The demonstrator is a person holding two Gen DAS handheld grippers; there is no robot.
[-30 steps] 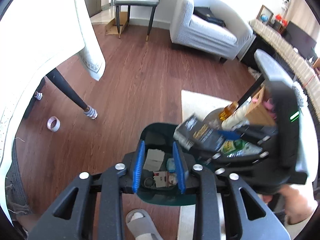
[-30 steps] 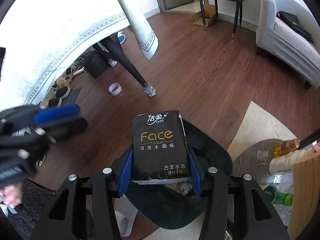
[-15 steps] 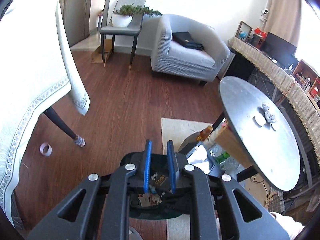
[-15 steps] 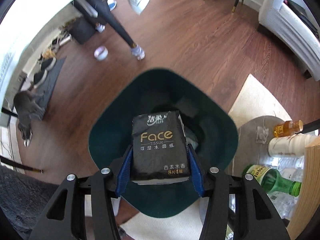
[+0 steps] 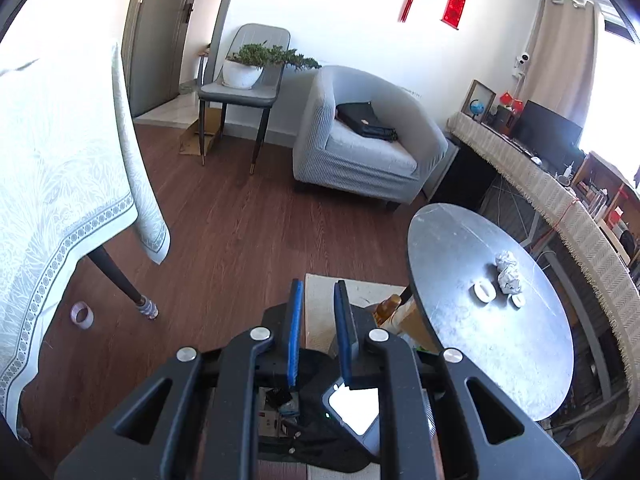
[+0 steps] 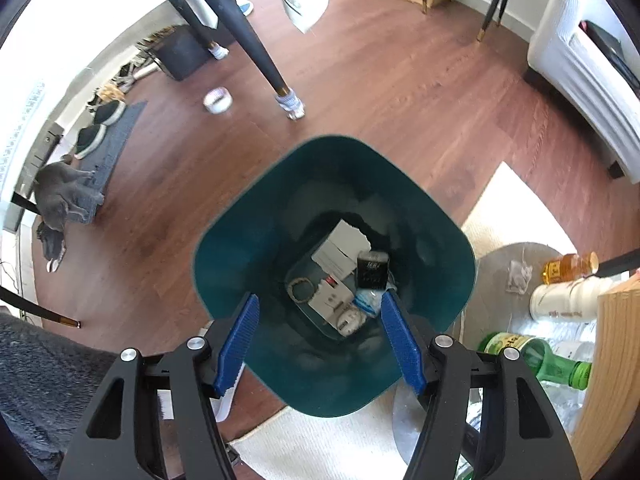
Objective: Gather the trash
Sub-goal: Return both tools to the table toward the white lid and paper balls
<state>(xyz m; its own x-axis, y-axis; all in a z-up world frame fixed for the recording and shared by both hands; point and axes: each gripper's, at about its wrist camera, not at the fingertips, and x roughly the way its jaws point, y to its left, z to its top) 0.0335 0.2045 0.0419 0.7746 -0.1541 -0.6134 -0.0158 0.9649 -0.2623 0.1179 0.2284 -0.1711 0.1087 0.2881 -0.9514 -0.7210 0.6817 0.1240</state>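
While your right gripper (image 6: 320, 330) hung wide and empty over the teal bin (image 6: 224, 248), your narrow, empty left gripper (image 5: 318, 334) was nearer the crumpled paper (image 5: 507, 278), ahead-right on the round table (image 5: 460, 240).

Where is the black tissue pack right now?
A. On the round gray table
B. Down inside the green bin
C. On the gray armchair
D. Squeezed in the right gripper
B. The black tissue pack lies at the bottom of the green bin among other trash, and the right gripper hangs above it, open and empty.
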